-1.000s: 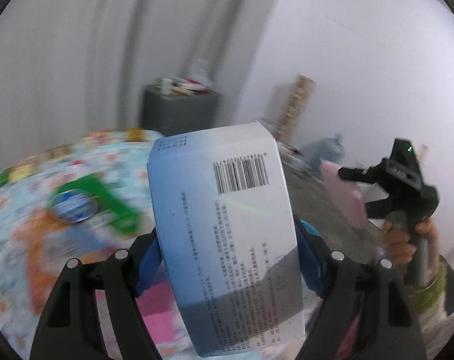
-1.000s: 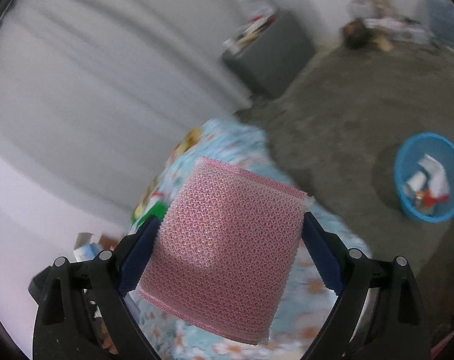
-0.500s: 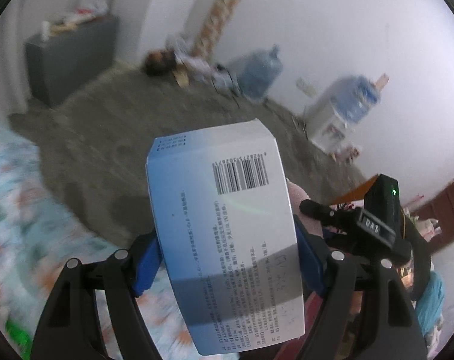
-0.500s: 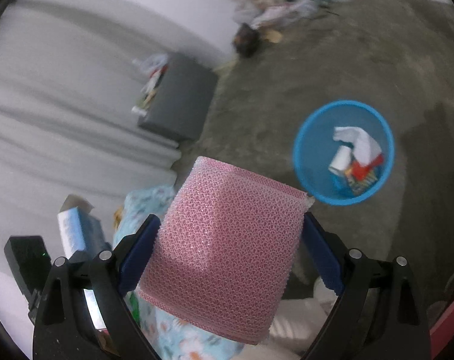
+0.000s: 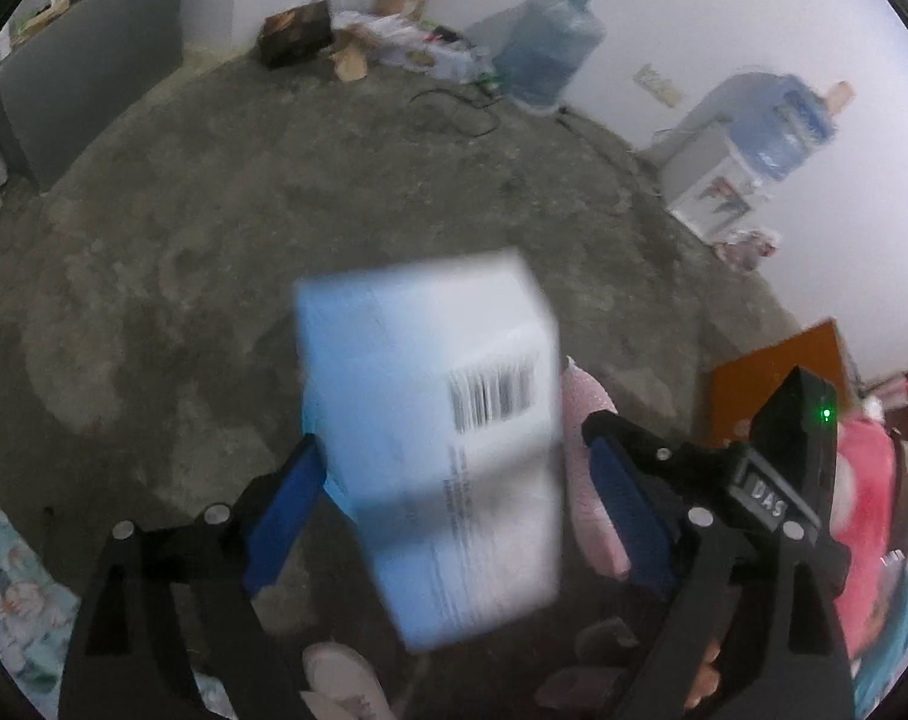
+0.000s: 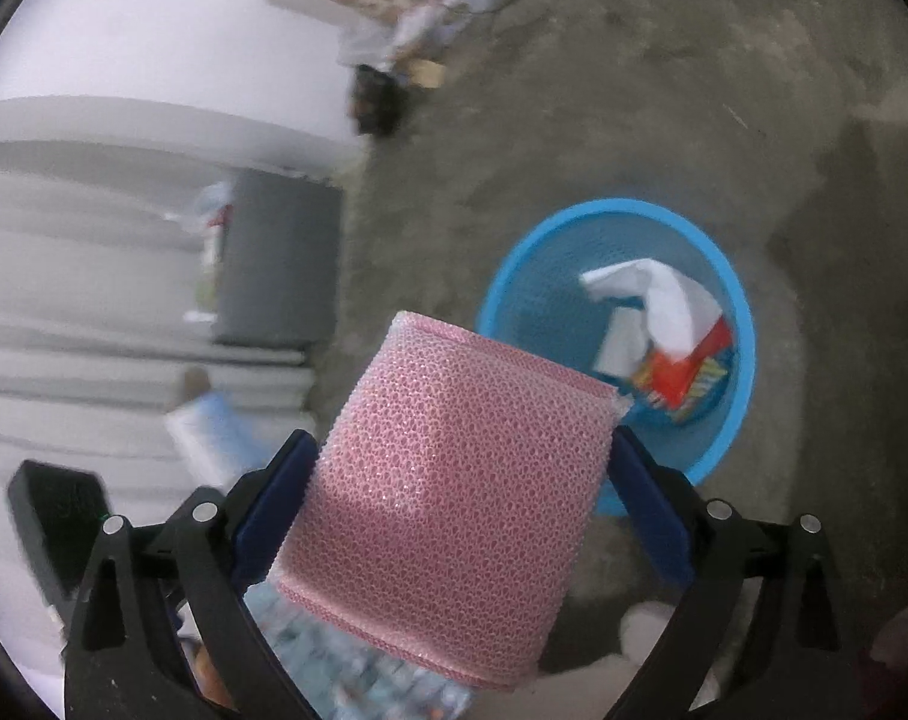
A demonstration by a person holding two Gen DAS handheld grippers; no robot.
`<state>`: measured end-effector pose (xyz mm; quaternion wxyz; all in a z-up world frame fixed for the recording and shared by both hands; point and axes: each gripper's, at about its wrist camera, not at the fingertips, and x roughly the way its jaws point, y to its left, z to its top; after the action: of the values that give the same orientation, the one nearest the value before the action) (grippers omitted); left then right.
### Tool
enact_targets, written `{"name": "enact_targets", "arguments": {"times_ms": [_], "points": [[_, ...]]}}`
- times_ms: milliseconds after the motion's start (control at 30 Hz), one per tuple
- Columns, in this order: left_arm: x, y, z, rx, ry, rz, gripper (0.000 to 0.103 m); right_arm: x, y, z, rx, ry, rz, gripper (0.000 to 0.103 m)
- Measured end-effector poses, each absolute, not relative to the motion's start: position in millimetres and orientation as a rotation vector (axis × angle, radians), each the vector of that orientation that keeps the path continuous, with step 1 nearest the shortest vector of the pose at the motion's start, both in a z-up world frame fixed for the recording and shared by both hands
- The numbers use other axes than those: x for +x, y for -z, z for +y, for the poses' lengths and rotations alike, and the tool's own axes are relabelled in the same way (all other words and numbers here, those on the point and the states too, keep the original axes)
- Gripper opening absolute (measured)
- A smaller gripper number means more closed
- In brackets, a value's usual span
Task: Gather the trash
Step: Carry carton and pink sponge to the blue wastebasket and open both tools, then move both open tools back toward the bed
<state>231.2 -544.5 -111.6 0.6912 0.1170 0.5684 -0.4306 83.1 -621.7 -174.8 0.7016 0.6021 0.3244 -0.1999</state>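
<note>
Showing the left gripper point(image 5: 454, 492) with its blue pads spread wider than the blue-and-white box point(image 5: 435, 438) between them: the left pad stands at the box's edge, the right pad apart from it, and whether the box is gripped cannot be told, since it is motion-blurred. Its barcode faces the camera. Beyond it lies a grey concrete floor point(image 5: 273, 210), with a water jug point(image 5: 550, 54) by the far wall. To its right the other gripper's black body appears, carrying pink material.

In the right wrist view, the right gripper point(image 6: 460, 480) is pinching a pink foam mesh sheet point(image 6: 454, 480) between both pads. Just beyond and to the right stands a blue basket point(image 6: 736, 396) on the floor, holding white paper point(image 6: 664, 294) and a red wrapper point(image 6: 694, 360). A grey cabinet point(image 6: 279, 264) stands left.
</note>
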Motion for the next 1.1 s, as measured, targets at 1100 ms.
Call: {"name": "enact_targets", "arguments": {"times_ms": [1100], "points": [[172.8, -75.3, -301.5, 0.133, 1.075, 0.9, 0.096, 66.5, 27.5, -466.6, 0.779, 0.391, 0.668, 0.095]]}}
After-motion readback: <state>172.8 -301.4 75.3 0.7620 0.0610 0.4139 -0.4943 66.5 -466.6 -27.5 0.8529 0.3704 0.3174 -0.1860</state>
